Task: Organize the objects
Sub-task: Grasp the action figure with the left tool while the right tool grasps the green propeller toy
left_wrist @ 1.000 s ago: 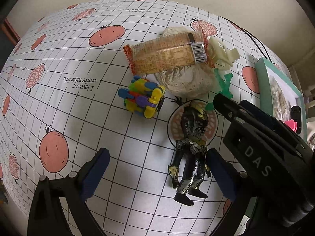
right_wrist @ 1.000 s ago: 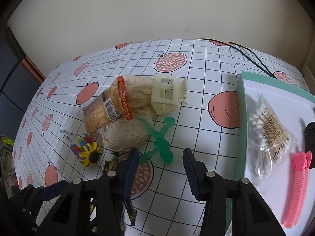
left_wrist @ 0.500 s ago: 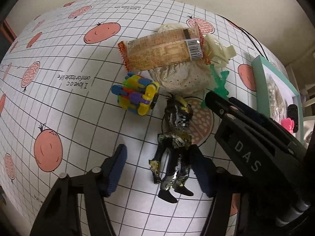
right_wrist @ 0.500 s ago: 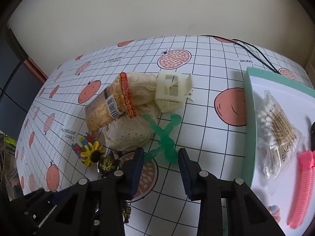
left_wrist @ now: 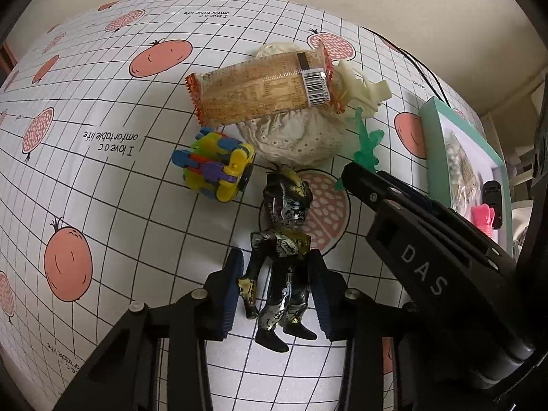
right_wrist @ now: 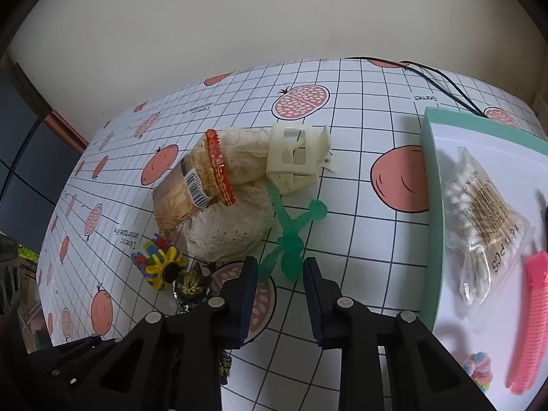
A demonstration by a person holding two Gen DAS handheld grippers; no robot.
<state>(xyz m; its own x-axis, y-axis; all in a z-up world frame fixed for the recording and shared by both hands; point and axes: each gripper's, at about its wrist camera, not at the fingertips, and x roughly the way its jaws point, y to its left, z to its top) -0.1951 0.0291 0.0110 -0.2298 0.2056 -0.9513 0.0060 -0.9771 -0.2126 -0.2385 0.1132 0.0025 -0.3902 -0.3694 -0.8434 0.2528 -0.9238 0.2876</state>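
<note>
On my left gripper (left_wrist: pixel 275 291) the blue-padded fingers (left_wrist: pixel 230 293) are drawn in around the black, silver and gold action figure (left_wrist: pixel 282 250), which lies on the grid-and-fruit-patterned worktop (left_wrist: pixel 102 178). The pads flank its hips and legs; the left pad sits against its arm, but I cannot tell whether the right pad presses on it or just sits beside it.

My right gripper (right_wrist: pixel 279 286) has its fingers (right_wrist: pixel 248 294) partly spread, holding nothing. Their tips frame the near end of the translucent green plastic figure (right_wrist: pixel 291 236) lying flat on the worktop, and I see no contact.

Beyond the action figure's head lies the multicoloured interlocking plastic block toy (left_wrist: pixel 214 167). Behind that, the orange-ended clear packet of biscuits (left_wrist: pixel 262 90) rests on the cream lace fabric bundle (left_wrist: pixel 294 140), with the ivory plastic frame piece (right_wrist: pixel 294 159) touching the bundle's far side.

To the right, the teal-rimmed white tray (right_wrist: pixel 430 205) holds a clear bag of cotton swabs (right_wrist: pixel 479 215) and a pink hair clip (right_wrist: pixel 531 322).
</note>
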